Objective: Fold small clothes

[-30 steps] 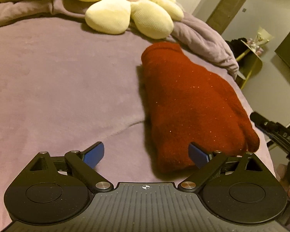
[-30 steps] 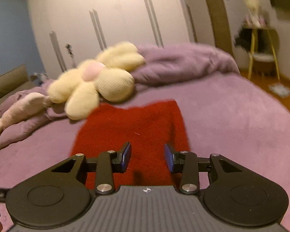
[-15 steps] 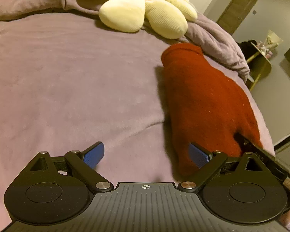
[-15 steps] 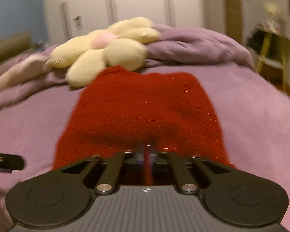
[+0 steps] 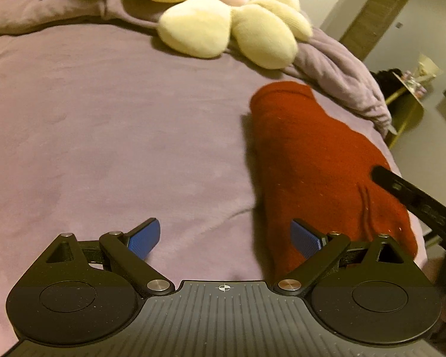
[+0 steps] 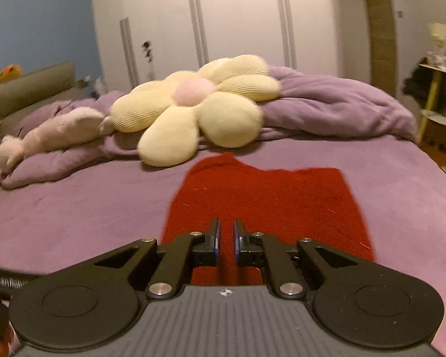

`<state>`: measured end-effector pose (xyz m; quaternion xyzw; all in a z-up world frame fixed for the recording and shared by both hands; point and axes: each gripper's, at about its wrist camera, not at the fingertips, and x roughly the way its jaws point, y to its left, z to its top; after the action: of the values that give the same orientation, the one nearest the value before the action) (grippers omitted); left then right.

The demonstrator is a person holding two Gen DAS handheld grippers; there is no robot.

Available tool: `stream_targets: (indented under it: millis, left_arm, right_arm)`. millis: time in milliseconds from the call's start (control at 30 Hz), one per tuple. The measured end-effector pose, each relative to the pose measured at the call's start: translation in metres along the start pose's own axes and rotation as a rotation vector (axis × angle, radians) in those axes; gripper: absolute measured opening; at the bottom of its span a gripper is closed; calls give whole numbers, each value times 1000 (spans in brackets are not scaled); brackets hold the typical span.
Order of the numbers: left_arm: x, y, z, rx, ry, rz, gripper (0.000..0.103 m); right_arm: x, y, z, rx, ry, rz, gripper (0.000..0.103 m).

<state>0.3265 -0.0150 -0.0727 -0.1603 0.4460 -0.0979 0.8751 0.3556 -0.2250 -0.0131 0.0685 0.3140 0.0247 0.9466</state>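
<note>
A folded red knit garment lies on the purple bed; it also shows in the right wrist view. My left gripper is open and empty, low over the bed at the garment's near left edge. My right gripper hangs over the garment's near edge with its jaws almost closed, a narrow gap between the blue pads; nothing shows between them. One of its fingers reaches over the garment in the left wrist view.
A cream flower-shaped pillow and a bunched purple blanket lie at the head of the bed. A pink plush toy lies at the far left. A yellow side table stands right of the bed.
My right gripper closed from open, dipped onto the garment's near edge, then lifted back with jaws slightly parted. My left gripper drifted left; it stayed open.
</note>
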Motion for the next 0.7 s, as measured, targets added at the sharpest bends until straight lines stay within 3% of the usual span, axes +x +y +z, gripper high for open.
stream_targets:
  millis: [100,200,267,433,500,567,600,667,700]
  left_arm:
    - [0,-2,3,15,0,9,98]
    - [2,-7,5,50,9,18,98]
    - [5,-10,6,70,19,14,98]
    - [10,-18,8,87,32,-5,98]
    - [12,-22,7,94,32,-12,98]
    - [17,-26,6,99,43,-14,98]
    - [19,-28,6,97,48,-22,98]
    - [24,-33,6,88,59,-44,98]
    - [26,-35,5,82,64,-64,98]
  right_arm:
    - [38,6,-6,-72,82,5,8]
    - [62,-15,-26,-117,81,-126,6]
    - [60,-37,-30,-25,58,-122,0]
    - [38,-43,-18,-11,85,-95,0]
    - [15,-49,-14,18,51,-72,13]
    - [3,-60,-12,35,22,-99,45]
    - [-2,-68,-16,35,26,-127,52]
    - [7,-85,-31,19,98,-140,56]
    - [13,-96,-41,39,131,-139,66]
